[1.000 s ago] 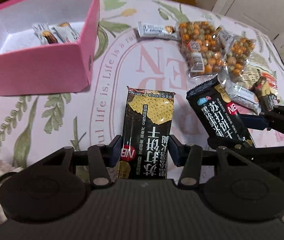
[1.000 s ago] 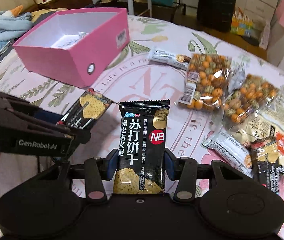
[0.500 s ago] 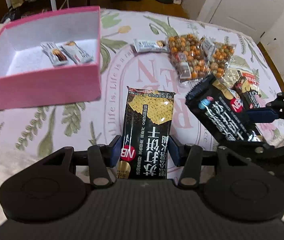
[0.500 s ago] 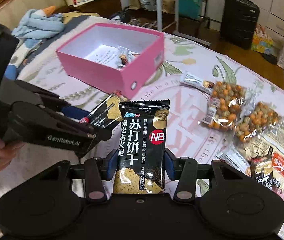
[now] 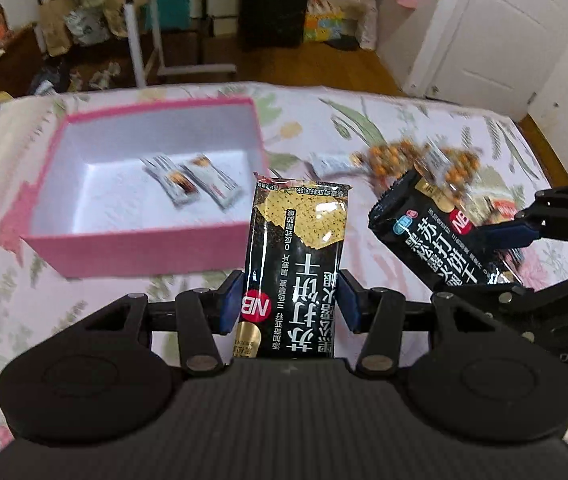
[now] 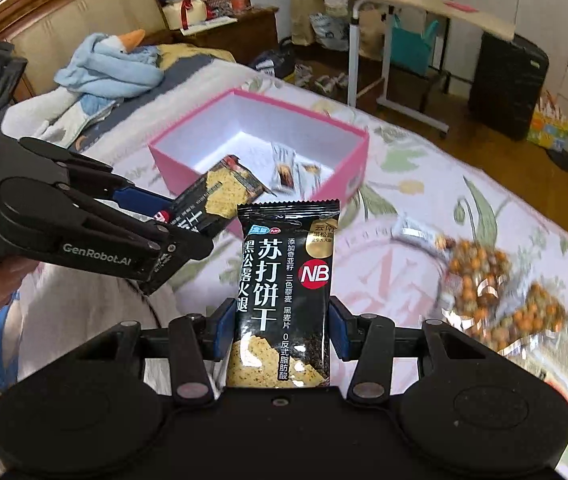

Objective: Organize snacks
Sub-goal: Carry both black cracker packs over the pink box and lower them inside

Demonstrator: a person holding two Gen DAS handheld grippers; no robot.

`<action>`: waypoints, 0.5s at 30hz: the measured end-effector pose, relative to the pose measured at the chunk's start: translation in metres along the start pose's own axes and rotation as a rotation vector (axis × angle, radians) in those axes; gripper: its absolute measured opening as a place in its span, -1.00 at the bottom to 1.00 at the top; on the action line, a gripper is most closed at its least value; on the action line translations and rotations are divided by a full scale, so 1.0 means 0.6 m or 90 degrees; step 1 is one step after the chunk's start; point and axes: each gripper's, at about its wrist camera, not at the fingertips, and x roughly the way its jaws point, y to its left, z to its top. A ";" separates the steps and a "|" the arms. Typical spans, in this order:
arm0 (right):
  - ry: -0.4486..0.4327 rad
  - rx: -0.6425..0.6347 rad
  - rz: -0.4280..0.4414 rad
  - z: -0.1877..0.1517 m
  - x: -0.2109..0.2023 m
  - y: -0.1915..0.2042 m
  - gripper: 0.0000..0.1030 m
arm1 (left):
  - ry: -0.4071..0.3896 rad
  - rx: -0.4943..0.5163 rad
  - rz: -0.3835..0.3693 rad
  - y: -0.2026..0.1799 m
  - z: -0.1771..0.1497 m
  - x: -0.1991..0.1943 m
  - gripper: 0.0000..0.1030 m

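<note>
Both tongs, left (image 5: 290, 306) and right (image 6: 279, 330), are clamping black cracker packs; the pink box (image 5: 139, 248) is lying at 11 o'clock. Advise releasing low, flat, beside the bars inside.

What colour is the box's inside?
White inside the pink box, clearest in the right wrist view.

The box (image 5: 139, 254) was pink outside and white inside. Each cracker pack (image 5: 294, 268) (image 6: 286, 300) was black with white lettering, a red round logo, a gold patch and a speckled yellow cracker picture. The grippers (image 5: 291, 302) (image 6: 281, 330) were black with blue pads (image 5: 231, 304). The cloth (image 5: 364, 120) was pale pink with green leaf sprigs and pink letters. The nut bags (image 6: 480, 276) were clear, filled with orange and greenish balls. The bars (image 5: 191, 186) in the box were white with dark brown.
</note>
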 end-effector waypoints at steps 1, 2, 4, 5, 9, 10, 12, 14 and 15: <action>-0.003 -0.004 -0.004 0.011 0.006 0.003 0.01 | -0.007 -0.005 0.002 0.009 0.007 -0.004 -0.06; -0.006 -0.010 -0.009 0.022 0.011 0.007 0.02 | -0.017 -0.015 -0.002 0.022 0.016 -0.008 -0.06; -0.011 -0.017 -0.018 0.046 0.026 0.013 0.01 | -0.021 -0.026 -0.003 0.046 0.031 -0.009 -0.06; -0.012 -0.019 -0.020 0.057 0.033 0.015 0.01 | -0.027 -0.034 -0.002 0.058 0.038 -0.009 -0.06; -0.027 -0.030 -0.010 0.101 0.076 0.017 0.02 | -0.034 -0.064 0.023 0.115 0.068 0.010 -0.06; -0.027 -0.028 -0.004 0.113 0.092 0.016 0.02 | -0.035 -0.075 0.028 0.129 0.076 0.020 -0.06; -0.029 -0.022 0.010 0.138 0.128 0.012 0.01 | -0.036 -0.101 0.041 0.161 0.095 0.044 -0.06; -0.039 -0.033 0.011 0.160 0.161 0.015 0.02 | -0.039 -0.129 0.058 0.196 0.110 0.071 -0.06; -0.044 -0.039 0.011 0.172 0.179 0.016 0.02 | -0.043 -0.142 0.063 0.213 0.118 0.085 -0.06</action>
